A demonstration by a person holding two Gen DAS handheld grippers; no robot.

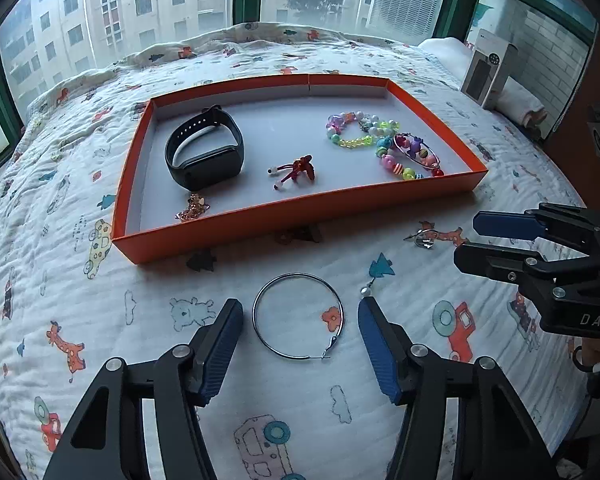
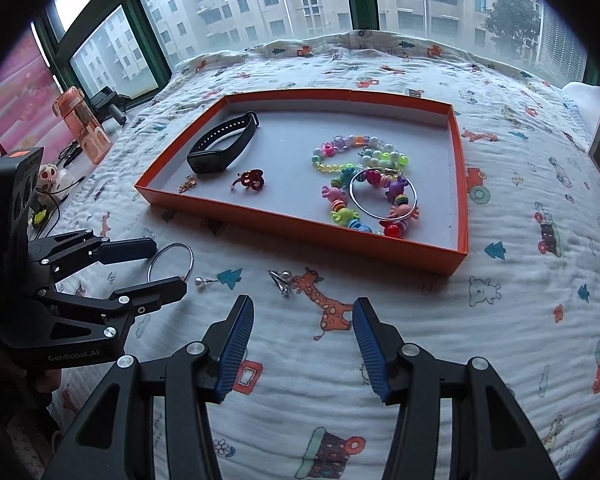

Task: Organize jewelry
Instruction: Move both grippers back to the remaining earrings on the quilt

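A large silver hoop earring (image 1: 254, 316) lies flat on the printed quilt between the blue pads of my left gripper (image 1: 300, 308), which stands open around it without touching. A pearl stud (image 1: 365, 291) sits just off its right fingertip. My right gripper (image 2: 303, 306) is open and empty, with a small silver earring (image 2: 281, 280) just ahead of it. The orange tray (image 1: 260, 216) holds a black wristband (image 1: 208, 152), a red hair tie (image 1: 296, 170), a gold chain (image 1: 194, 206), bead bracelets (image 1: 380, 140) and a second hoop (image 2: 376, 216).
The quilt covers a bed that runs to the window behind the tray. A white box (image 1: 486, 72) stands at the far right edge. An orange bottle (image 2: 82, 124) and cables sit on the sill to the left.
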